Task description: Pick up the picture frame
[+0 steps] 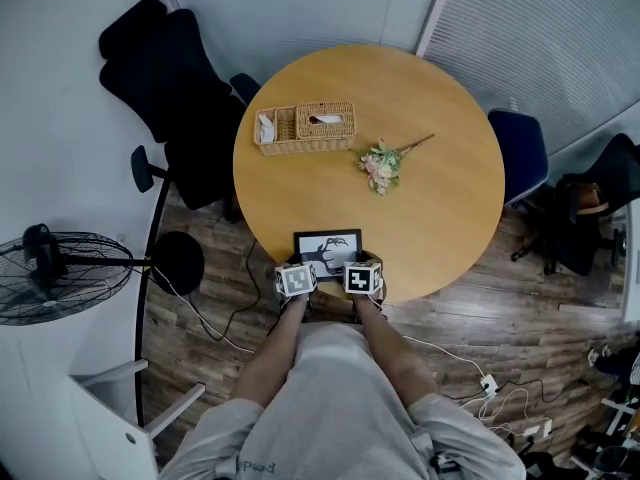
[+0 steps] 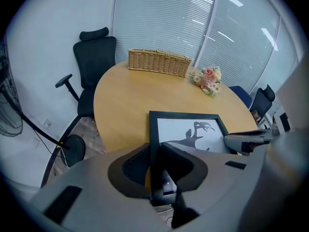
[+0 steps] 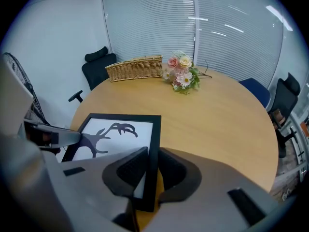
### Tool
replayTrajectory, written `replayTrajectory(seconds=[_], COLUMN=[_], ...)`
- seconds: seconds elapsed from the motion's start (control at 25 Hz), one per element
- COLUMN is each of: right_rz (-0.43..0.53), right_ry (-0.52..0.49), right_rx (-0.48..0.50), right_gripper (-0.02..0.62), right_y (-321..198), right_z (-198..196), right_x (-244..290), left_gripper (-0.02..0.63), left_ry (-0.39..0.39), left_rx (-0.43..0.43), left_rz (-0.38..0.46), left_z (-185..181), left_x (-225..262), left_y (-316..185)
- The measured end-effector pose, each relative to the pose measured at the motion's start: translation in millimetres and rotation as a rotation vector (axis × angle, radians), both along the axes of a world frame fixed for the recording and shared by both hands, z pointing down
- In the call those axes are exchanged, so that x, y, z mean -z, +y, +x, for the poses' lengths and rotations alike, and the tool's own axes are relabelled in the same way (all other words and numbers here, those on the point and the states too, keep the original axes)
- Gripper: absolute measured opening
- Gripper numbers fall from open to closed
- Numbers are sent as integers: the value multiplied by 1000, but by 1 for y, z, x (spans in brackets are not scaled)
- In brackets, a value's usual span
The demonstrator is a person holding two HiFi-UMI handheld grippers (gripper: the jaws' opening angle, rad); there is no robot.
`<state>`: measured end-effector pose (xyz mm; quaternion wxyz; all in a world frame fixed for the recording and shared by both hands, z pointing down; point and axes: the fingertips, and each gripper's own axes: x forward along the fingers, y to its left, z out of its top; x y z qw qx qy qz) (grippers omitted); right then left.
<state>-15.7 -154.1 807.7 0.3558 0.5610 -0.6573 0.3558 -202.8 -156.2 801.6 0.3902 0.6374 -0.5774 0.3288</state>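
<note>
The picture frame (image 1: pixel 328 249), black with a dark antler-like shape on white, lies at the near edge of the round wooden table (image 1: pixel 440 218). My left gripper (image 1: pixel 300 271) is shut on the frame's left bar (image 2: pixel 153 129), whose black strip runs between the pads in the left gripper view. My right gripper (image 1: pixel 362 271) is shut on the right bar (image 3: pixel 154 134) in the same way. Each gripper's body shows at the side of the other's view. Whether the frame still rests on the table I cannot tell.
A wicker basket (image 1: pixel 305 128) stands at the table's far left and a small bunch of flowers (image 1: pixel 382 165) lies mid-table. Black office chairs (image 1: pixel 170 78) stand at the left, a blue one (image 1: pixel 520 148) at the right. A floor fan (image 1: pixel 60 273) and cables are on the wooden floor.
</note>
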Motion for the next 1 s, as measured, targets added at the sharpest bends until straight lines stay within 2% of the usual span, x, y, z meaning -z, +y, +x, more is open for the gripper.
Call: replayTrajectory(seconds=[0.16,0.28,0.52,0.8,1.0], right_rz=[-4,-11,-21,-4,21], right_ry=[6,9,5,-1,-32], right_rx=[-4,-4,-10,-21,-35], right_gripper=[75,75,71,69,69], right_y=[0,2,2,1,-6], right_z=[0,0,1,2,-1], right_x=[1,0,3,8,14], left_gripper=[89,89,89,89,89], left_ry=[11,27,53,44,39], left_rx=[11,30,41,40,34], left_rz=[8,-23,-32,-21,18], left_z=[1,1,1,0,-2], left_x=[-1,2,2,5,12], left_y=[1,8,10,9,0])
